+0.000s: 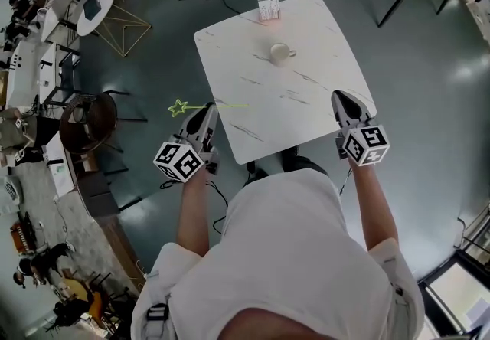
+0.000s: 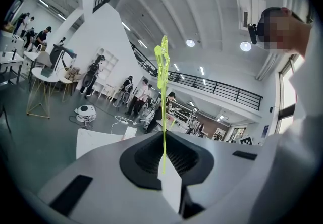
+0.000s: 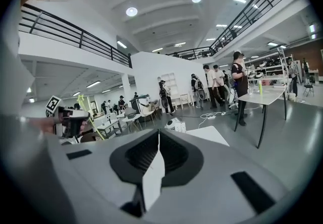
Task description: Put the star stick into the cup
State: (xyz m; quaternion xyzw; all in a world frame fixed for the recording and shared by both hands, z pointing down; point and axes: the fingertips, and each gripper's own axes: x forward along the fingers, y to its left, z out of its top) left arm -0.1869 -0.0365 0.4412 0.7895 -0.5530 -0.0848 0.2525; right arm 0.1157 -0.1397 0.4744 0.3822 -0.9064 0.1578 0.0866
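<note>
Reaching forward on outstretched forearms, the person holds the left tool [image 1: 207, 112] just off the near-left edge of the table [image 1: 306, 112]. Its jaws are clamped on the green star stick [image 1: 179, 107], which lies crosswise with the star out over the floor. The right tool [image 1: 343, 96], jaws together and empty, hovers at the near-right edge. The cup [image 1: 281, 52] stands mid-table, well apart from both.

Cup [image 1: 281, 52] on table [image 1: 306, 110], centre; star stick [image 1: 179, 107] left of table, in left tool [image 1: 207, 110].
</note>
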